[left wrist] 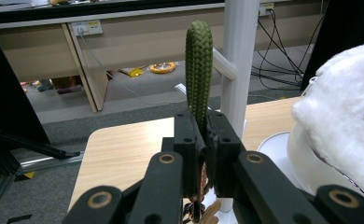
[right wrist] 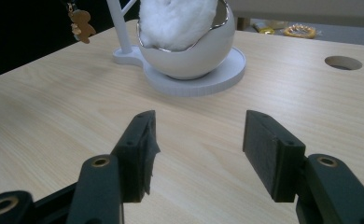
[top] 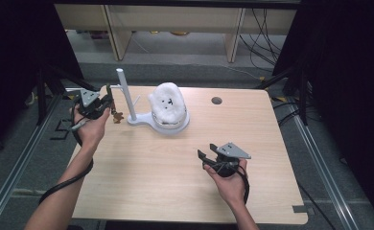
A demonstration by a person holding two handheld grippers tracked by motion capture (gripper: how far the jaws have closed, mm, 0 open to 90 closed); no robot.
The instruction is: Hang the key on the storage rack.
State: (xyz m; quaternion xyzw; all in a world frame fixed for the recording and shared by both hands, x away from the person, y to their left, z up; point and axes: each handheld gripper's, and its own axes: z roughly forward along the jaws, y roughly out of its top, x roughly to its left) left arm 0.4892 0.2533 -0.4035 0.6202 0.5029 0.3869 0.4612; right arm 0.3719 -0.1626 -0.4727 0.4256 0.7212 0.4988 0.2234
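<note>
Left gripper (top: 107, 101) is clamped on a green braided strap (left wrist: 199, 74), held upright near the table's (top: 142, 182) far left edge, just beside the white stand post (top: 126, 93). Right gripper (right wrist: 199, 140) hovers with jaws apart and empty over open tabletop, well clear of the egg-shaped bowl (right wrist: 189, 56).
</note>
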